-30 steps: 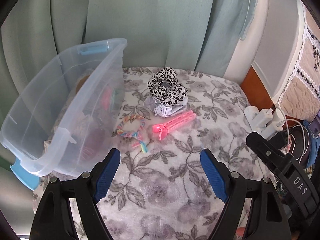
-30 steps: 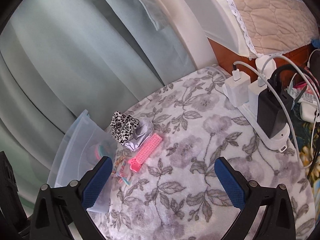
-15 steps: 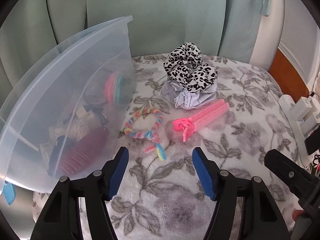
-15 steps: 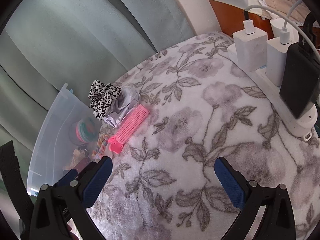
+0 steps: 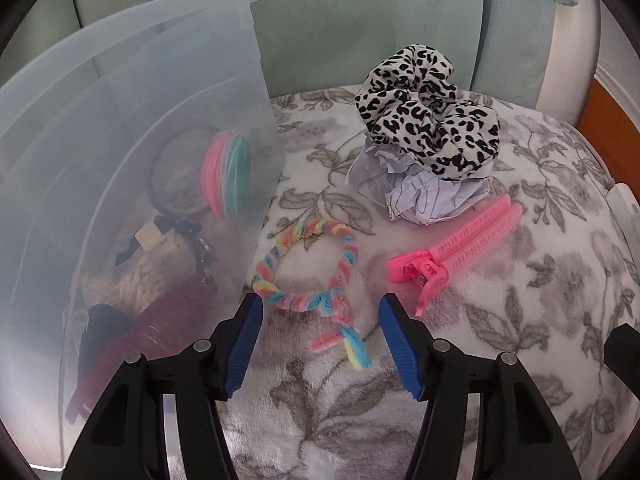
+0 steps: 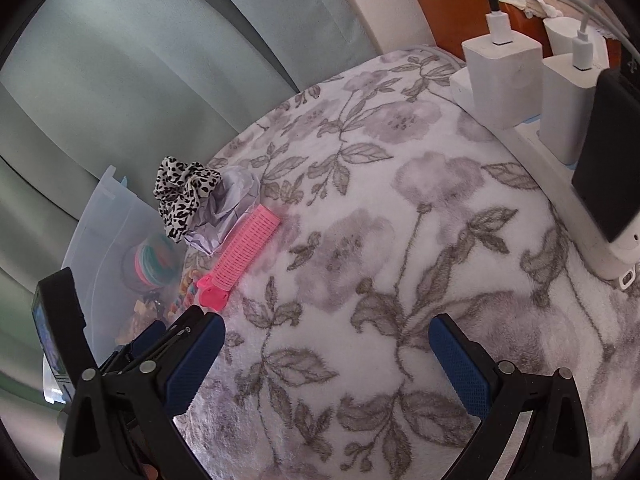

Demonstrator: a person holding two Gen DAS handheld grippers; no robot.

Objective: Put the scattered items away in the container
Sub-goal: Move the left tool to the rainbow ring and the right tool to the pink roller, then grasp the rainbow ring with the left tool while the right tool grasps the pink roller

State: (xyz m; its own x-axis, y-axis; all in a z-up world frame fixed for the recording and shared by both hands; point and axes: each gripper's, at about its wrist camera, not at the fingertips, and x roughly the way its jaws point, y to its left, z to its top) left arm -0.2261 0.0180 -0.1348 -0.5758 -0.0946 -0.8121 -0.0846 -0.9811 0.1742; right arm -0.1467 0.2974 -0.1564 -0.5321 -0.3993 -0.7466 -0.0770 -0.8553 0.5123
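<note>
Rainbow hair tie between left claw

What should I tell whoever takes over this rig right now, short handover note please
Left gripper: open, empty, straddling the rainbow braided hair tie on the floral blanket.
Right gripper: open, empty, over bare blanket.
Clear bin sits left, already holding bangles, clips and a brush.
Left to bin: the hair tie, pink hair clip, leopard scrunchie and the crumpled paper under it.
</note>
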